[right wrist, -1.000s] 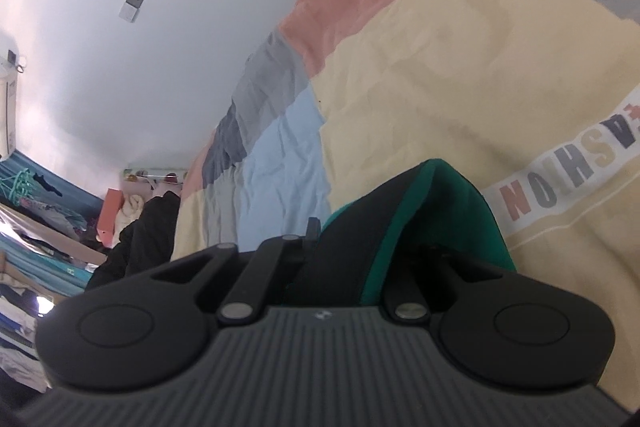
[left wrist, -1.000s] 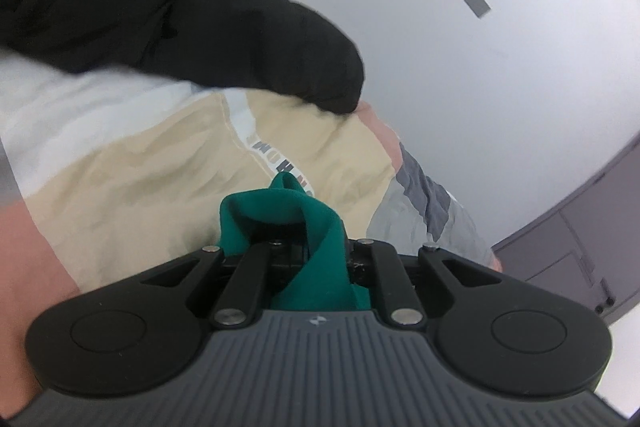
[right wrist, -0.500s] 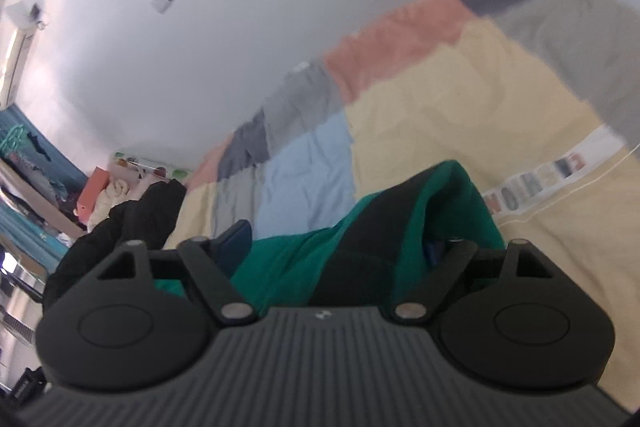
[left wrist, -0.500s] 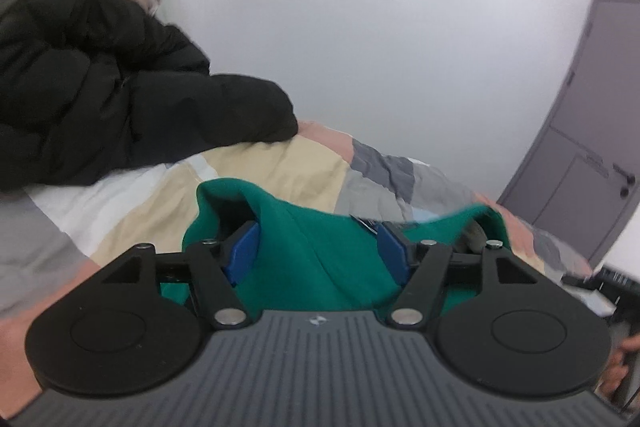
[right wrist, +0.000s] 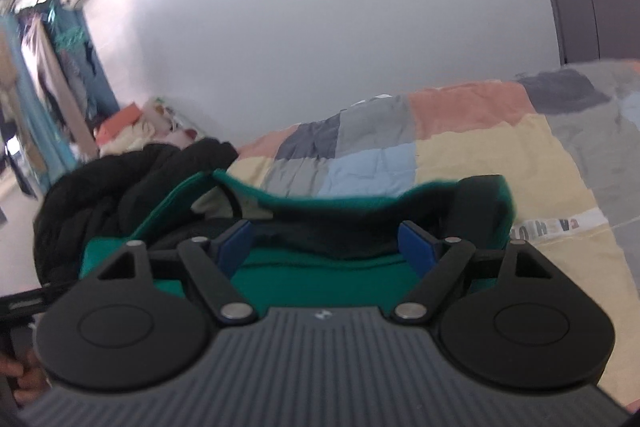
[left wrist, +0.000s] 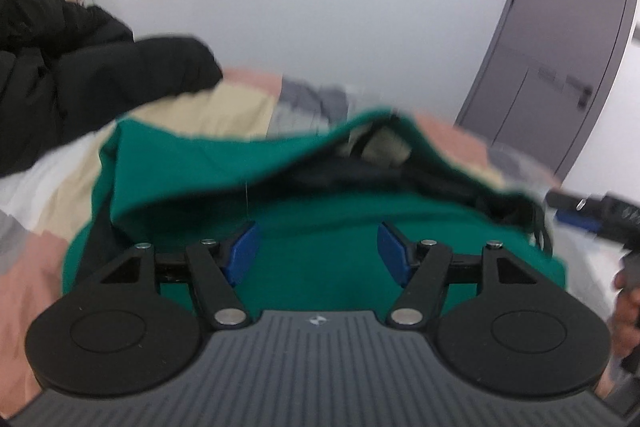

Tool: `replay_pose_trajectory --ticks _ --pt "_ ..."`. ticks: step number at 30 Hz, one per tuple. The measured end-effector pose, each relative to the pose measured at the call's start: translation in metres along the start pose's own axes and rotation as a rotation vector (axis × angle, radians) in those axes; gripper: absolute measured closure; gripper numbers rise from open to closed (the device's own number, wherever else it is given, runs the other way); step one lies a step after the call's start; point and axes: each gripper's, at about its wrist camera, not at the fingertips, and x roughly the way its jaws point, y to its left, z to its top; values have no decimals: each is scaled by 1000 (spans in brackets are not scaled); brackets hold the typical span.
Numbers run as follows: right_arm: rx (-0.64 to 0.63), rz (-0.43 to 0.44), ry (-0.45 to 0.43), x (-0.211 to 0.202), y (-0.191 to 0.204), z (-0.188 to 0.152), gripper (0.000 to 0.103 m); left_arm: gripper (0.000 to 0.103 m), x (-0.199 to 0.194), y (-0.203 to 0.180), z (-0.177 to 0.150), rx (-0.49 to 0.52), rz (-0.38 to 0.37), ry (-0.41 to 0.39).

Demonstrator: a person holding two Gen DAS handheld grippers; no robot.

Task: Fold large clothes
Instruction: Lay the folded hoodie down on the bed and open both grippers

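Bed: patchwork quilt [right wrist: 492, 163] fills both views.
Black jacket [left wrist: 80, 67]: heaped at the bed's far left, untouched.
Green garment [left wrist: 320, 259]: bunched on the quilt just ahead of both tools, top layer lying over the lower.
Left gripper [left wrist: 318, 247]: jaws wide, nothing pinched.
Right gripper [right wrist: 326, 247]: jaws wide, empty.
Progress: one fold looks laid; more likely remain.
Unclear: garment's near edge hidden; motion blur.

green garment [left wrist: 320, 267] — matt cloth | quilt [right wrist: 480, 155] — soft patchwork cloth
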Motion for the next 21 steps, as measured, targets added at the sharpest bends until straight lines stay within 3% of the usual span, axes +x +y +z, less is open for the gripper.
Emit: replay_pose_trajectory --ticks 5,9,13,16,21 --pt "-105 29 13 5 22 -6 27 33 18 2 -9 -3 60 67" --pt "-157 -7 38 13 26 -10 32 33 30 9 -10 -17 94 88" --pt "-118 -6 108 26 17 -14 36 33 38 13 -8 -36 126 83" --pt "-142 -39 174 39 17 -20 48 33 43 17 -5 -45 151 79" --pt "-195 -69 194 62 22 -19 48 33 51 23 3 -51 179 51"
